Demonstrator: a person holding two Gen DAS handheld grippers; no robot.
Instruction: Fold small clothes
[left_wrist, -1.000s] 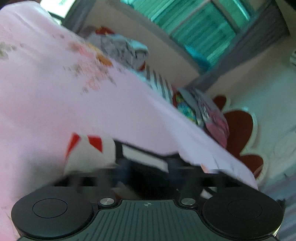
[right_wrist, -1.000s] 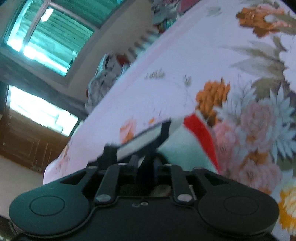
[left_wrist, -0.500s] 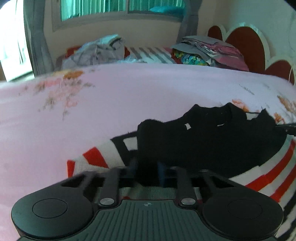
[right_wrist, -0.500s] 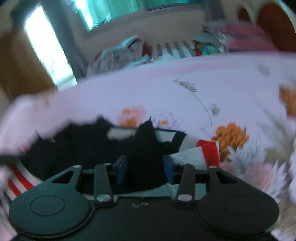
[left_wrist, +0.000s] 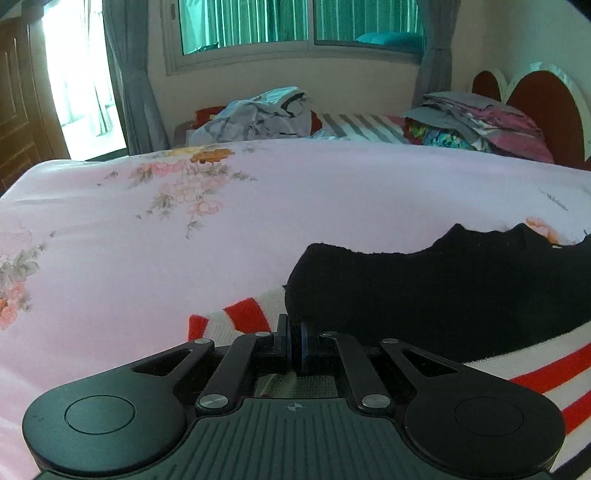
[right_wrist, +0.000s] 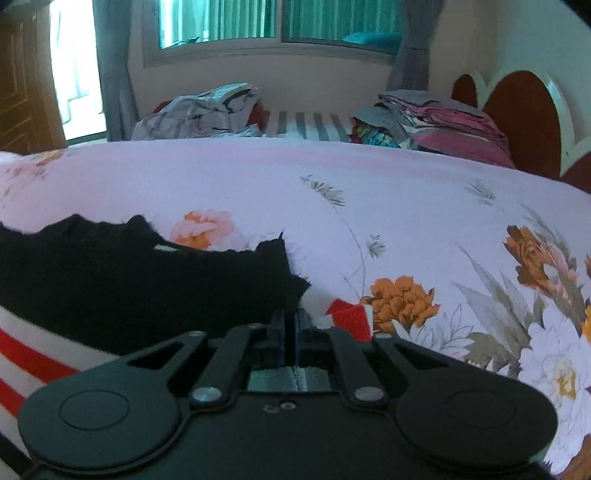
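Note:
A small sweater (left_wrist: 443, 295) with a black top and red and white stripes lies flat on the pink floral bedsheet (left_wrist: 166, 251). In the left wrist view my left gripper (left_wrist: 294, 328) is shut on its left edge, where the black part meets a striped sleeve (left_wrist: 240, 317). The right wrist view has the same sweater (right_wrist: 129, 280) at the left. My right gripper (right_wrist: 290, 317) pinches its right edge beside the other striped sleeve (right_wrist: 349, 317). Its jaws are closing the last bit onto the fabric. Both gripper bodies hide the near part of the garment.
Across the bed, a crumpled grey pile of clothes (left_wrist: 258, 118) sits below the window. A stack of folded clothes (left_wrist: 480, 125) lies to its right, by the red scalloped headboard (left_wrist: 543, 99). A striped cover (left_wrist: 362, 127) lies between the two piles.
Both views have rolled from strongly tilted to level. The left gripper went from open to shut on the sweater's left edge. The right jaws narrowed onto its right edge.

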